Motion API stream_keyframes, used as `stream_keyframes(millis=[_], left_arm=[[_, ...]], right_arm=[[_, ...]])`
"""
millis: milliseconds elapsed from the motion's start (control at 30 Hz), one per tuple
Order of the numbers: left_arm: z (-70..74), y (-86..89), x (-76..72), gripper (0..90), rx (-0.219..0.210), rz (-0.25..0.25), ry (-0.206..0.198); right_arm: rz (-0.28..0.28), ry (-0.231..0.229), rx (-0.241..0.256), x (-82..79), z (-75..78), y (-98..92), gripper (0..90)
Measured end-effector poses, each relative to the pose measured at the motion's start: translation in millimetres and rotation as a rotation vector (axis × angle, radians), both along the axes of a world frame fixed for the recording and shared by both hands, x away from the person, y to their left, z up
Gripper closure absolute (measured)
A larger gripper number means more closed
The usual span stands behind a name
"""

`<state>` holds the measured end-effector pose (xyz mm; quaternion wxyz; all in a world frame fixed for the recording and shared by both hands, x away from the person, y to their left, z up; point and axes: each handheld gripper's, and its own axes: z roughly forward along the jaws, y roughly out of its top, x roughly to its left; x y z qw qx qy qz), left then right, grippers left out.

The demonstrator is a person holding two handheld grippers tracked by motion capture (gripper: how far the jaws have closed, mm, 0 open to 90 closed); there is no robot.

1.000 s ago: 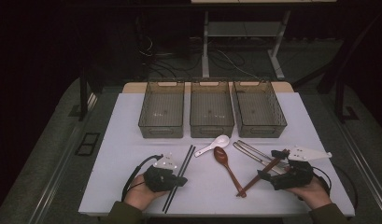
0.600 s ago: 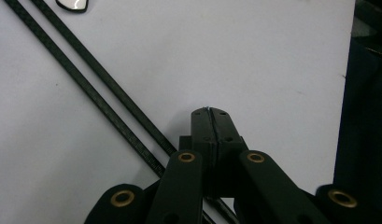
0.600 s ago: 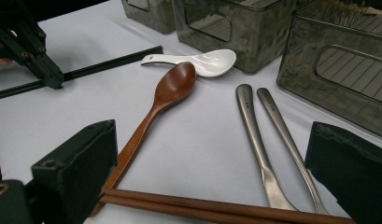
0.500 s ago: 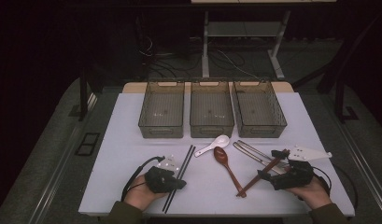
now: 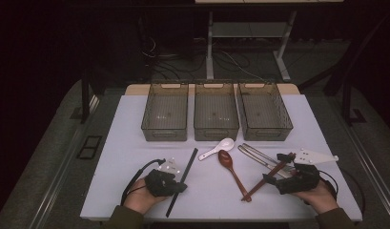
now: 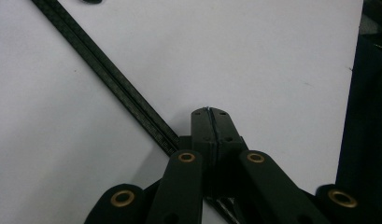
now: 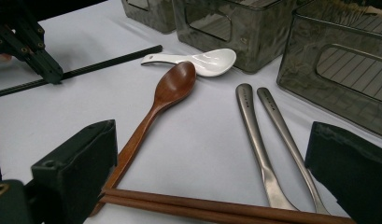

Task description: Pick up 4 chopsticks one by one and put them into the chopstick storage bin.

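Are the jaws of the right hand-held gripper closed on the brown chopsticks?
No, the right hand-held gripper stands wide open, with the brown chopsticks lying between its jaws.

You see white table (image 5: 135, 143) at center, dark room around. Grey floor (image 5: 49, 157) at 9 and 3. Metal desk legs (image 5: 210, 47), cables (image 5: 159, 57) at 12.

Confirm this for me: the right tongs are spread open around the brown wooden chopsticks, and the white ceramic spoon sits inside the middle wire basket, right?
Not quite. The white ceramic spoon lies on the white table in front of the middle wire basket, not inside it, as the high view shows. The rest holds: the right tongs are spread open around the brown wooden chopsticks.
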<state>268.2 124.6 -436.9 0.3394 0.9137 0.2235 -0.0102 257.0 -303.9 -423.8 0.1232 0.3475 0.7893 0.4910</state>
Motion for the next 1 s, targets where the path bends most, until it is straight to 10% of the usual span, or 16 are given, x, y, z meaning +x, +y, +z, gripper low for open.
stream_keyframes(millis=[1000], left_arm=[[4.4,15.7,3.0,88.8,0.043,0.047,-0.009]], right_arm=[[-0.003,-0.002,0.001,-0.3,0.3,-0.6,2.8]])
